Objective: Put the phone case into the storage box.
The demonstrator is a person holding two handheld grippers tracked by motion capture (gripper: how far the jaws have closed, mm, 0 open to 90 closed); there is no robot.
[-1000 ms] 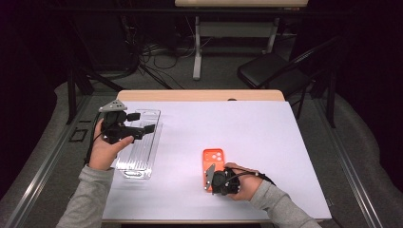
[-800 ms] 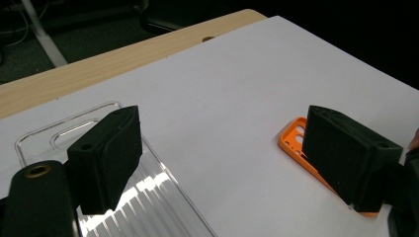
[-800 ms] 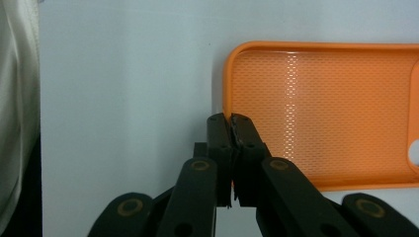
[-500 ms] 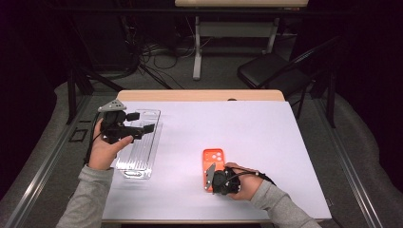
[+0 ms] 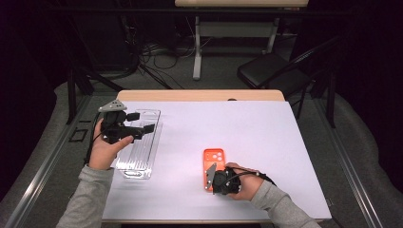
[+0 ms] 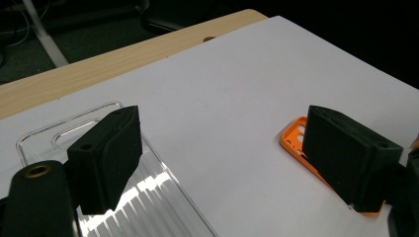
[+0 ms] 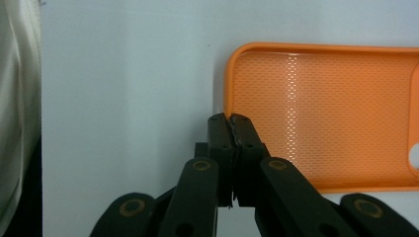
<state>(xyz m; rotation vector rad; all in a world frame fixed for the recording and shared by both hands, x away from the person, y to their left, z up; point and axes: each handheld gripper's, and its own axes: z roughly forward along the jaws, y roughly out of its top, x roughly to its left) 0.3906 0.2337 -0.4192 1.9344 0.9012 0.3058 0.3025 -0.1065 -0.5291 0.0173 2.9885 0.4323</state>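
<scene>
An orange phone case lies inside-up on the white table, front centre. My right gripper reaches it from the right. In the right gripper view its jaws are pressed together on the raised rim at the short end of the orange case. A clear phone case lies at the left of the table. My left gripper hovers over its far end, open, with nothing between the jaws. The left gripper view has my left gripper wide apart, the clear case below and the orange case farther off.
A wooden strip runs along the table's far edge. Beyond it stand a black chair, a table leg and floor cables. A pale sleeve lies at the left of the right gripper view.
</scene>
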